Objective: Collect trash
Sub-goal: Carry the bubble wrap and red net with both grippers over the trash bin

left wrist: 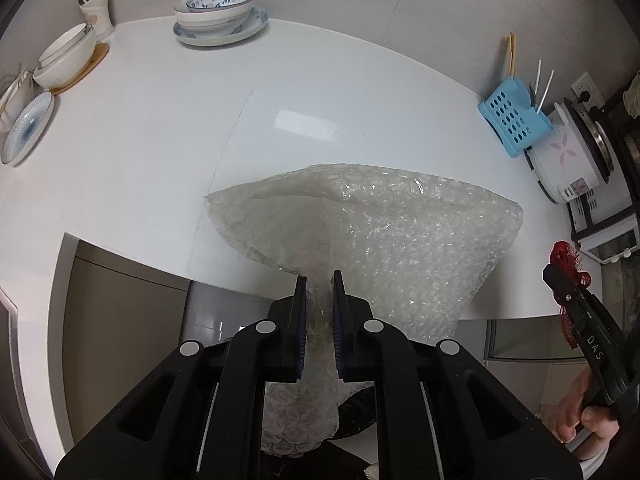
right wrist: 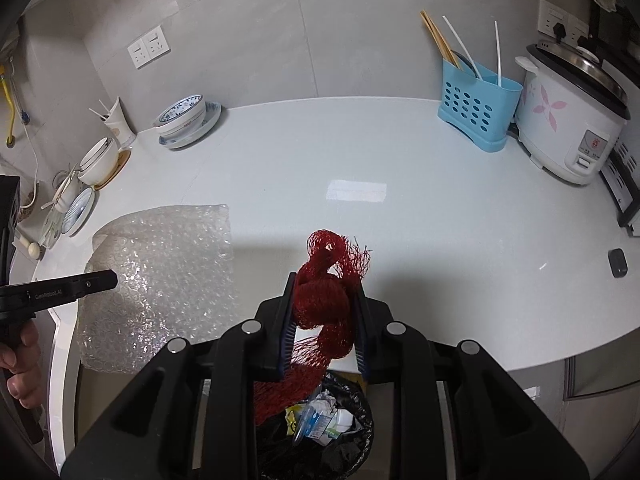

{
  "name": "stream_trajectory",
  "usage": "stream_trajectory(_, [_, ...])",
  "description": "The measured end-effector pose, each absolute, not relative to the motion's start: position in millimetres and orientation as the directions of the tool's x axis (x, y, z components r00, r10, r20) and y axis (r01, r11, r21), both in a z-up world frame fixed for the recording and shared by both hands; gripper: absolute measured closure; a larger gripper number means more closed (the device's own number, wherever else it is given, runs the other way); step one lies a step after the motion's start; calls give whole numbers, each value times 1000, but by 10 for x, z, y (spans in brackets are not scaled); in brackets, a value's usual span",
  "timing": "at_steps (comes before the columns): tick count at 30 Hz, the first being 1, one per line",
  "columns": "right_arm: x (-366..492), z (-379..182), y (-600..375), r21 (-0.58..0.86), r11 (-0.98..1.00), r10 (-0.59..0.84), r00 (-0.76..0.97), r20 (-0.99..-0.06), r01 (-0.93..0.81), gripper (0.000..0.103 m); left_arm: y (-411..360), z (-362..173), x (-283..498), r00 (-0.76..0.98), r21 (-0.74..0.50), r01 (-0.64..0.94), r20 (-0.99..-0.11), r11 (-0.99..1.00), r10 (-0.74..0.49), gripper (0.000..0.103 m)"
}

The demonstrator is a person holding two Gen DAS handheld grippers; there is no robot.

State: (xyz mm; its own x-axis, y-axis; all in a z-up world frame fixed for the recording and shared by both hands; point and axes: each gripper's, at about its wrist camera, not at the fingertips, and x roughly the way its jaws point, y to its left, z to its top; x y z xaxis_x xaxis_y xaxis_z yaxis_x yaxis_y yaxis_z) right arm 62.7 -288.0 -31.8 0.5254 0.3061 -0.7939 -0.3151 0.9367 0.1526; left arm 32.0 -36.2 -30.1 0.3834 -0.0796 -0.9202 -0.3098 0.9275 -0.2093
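My left gripper [left wrist: 319, 280] is shut on a clear sheet of bubble wrap [left wrist: 400, 232]. The sheet fans out over the front edge of the white counter [left wrist: 160, 140] and hangs down below the fingers. In the right wrist view the same bubble wrap [right wrist: 160, 272] hangs at the left, with the left gripper's finger [right wrist: 80, 284] in front of it. My right gripper [right wrist: 325, 280] is shut on a bunched red mesh net bag [right wrist: 324, 300], whose tail trails down. Below it stands a bin with a black liner [right wrist: 352, 440], holding paper and plastic scraps.
Stacked patterned bowls and a plate [right wrist: 186, 120] sit at the counter's back left, with more bowls and a small plate [left wrist: 66, 60] along the left edge. A blue utensil holder [right wrist: 476, 112] and a white rice cooker [right wrist: 572, 120] stand at the back right. A small dark object [right wrist: 617, 263] lies at the right.
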Motion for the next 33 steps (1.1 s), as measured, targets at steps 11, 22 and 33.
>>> stream_trajectory(11, [201, -279, -2917, 168, 937, 317, 538, -781, -307, 80, -535, -258, -1, 396, -229, -239, -910, 944, -121, 93])
stream_trajectory(22, [-82, -472, -2984, 180, 938, 317, 518, -794, -298, 80, -622, -421, -282, 365, -241, -208, -918, 948, -153, 93])
stream_trajectory(33, [-280, -753, -3080, 183, 940, 307, 484, -819, -287, 80, -661, -727, -490, 338, -237, -197, -927, 951, -161, 93])
